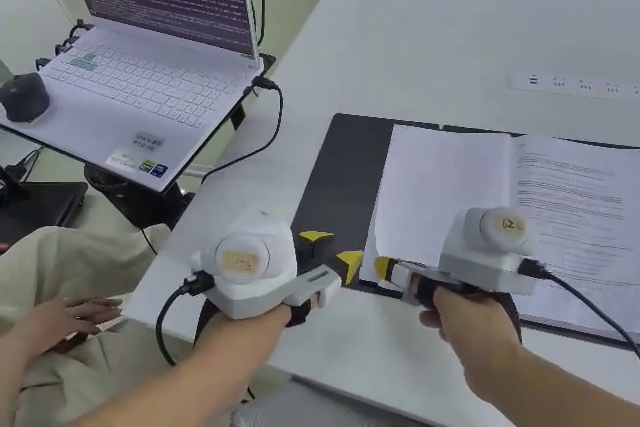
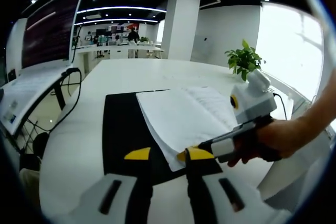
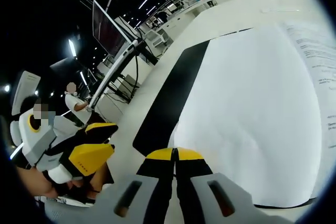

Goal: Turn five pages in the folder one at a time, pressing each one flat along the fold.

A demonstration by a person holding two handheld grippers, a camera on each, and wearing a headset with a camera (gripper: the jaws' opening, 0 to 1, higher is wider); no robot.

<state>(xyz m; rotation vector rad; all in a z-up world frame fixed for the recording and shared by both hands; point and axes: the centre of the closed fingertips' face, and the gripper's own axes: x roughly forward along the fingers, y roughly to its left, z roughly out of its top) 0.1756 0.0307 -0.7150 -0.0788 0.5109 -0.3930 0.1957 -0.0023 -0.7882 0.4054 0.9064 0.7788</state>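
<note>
In an open office, on a white tabletop [image 1: 430,37], the folder [image 1: 335,182] lies open ahead of both jaws. The right gripper [image 1: 383,267] is clenched at the blank page's [image 1: 440,197] near corner; whether paper is pinched cannot be told. The left gripper [image 1: 332,251] is held released over the black cover. The page is judged turned, so pressing along the fold is called for next.
</note>
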